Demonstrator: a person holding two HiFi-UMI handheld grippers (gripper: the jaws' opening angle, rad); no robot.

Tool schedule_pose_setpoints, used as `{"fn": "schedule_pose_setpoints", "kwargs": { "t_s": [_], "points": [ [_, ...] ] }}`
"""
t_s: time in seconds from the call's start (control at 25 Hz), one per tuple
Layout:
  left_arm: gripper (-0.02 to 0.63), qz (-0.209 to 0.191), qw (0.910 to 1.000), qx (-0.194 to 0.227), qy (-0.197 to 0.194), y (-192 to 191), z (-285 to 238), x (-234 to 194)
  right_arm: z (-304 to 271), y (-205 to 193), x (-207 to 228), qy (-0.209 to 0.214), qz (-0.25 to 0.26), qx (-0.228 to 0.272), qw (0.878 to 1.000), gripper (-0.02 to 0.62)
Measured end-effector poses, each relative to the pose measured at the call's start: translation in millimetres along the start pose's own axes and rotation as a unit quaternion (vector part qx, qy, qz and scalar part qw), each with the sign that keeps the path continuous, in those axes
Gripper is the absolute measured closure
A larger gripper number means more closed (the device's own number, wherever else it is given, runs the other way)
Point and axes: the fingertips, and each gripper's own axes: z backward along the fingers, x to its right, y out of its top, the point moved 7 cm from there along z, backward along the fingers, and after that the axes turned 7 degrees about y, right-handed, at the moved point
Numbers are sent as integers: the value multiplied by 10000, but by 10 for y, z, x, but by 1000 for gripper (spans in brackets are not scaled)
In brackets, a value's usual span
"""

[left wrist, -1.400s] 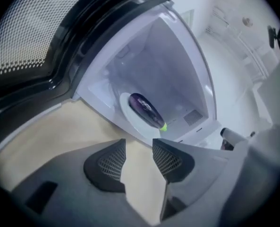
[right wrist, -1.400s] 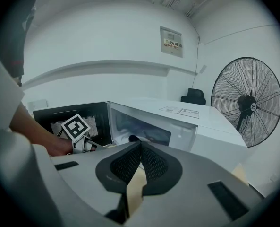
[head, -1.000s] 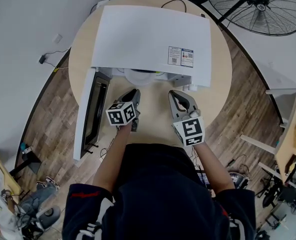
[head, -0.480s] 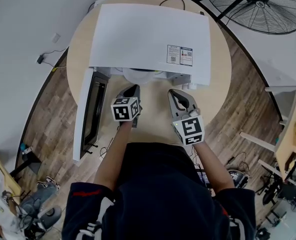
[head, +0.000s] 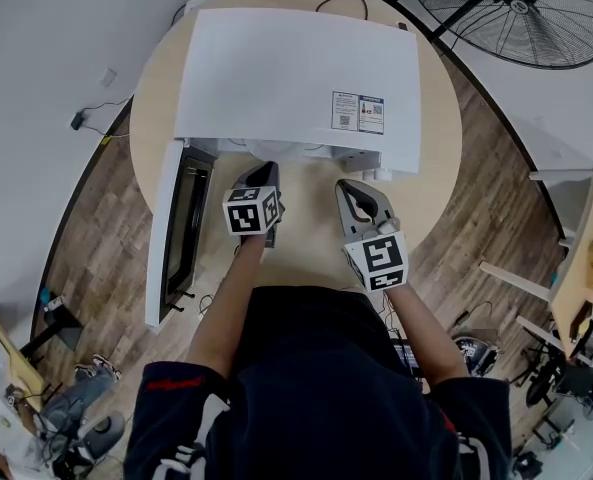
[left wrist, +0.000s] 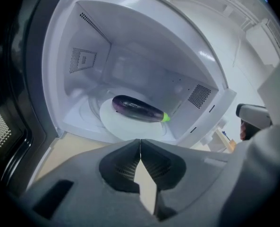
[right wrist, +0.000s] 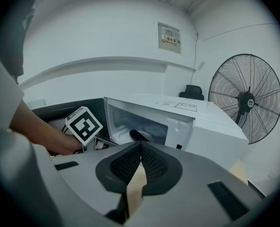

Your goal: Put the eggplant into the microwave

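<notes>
A dark purple eggplant (left wrist: 137, 109) with a green stem end lies on the white turntable plate (left wrist: 116, 126) inside the white microwave (head: 296, 78). The microwave's door (head: 181, 228) is swung wide open to the left. My left gripper (head: 264, 173) (left wrist: 140, 141) hangs just in front of the open cavity, shut and empty, a little short of the eggplant. My right gripper (head: 351, 190) (right wrist: 140, 144) rests over the table in front of the microwave's control side, jaws together with nothing between them. In the right gripper view the eggplant (right wrist: 139, 135) shows as a dark end inside the cavity.
The microwave stands on a round wooden table (head: 431, 168) that ends close on every side. The open door juts past the table's left front. A large black floor fan (head: 516, 13) stands at the back right. Cables lie behind the microwave and on the floor at the left.
My left gripper has shifted a little toward the microwave's opening and rolled, so its marker cube shows a different face. The right gripper has stayed still.
</notes>
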Motion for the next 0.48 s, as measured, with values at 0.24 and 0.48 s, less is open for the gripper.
{"fn": "schedule_pose_setpoints", "kwargs": {
  "t_s": [0.24,0.48],
  "points": [
    [588,2,10000,-15,73,25,-63,-24,-6,0,6,-4,27,-31,10000,584],
    [588,-35,9999,18,95,93,-138,-37,-23,3,16,5,36,-22,10000,584]
  ]
}}
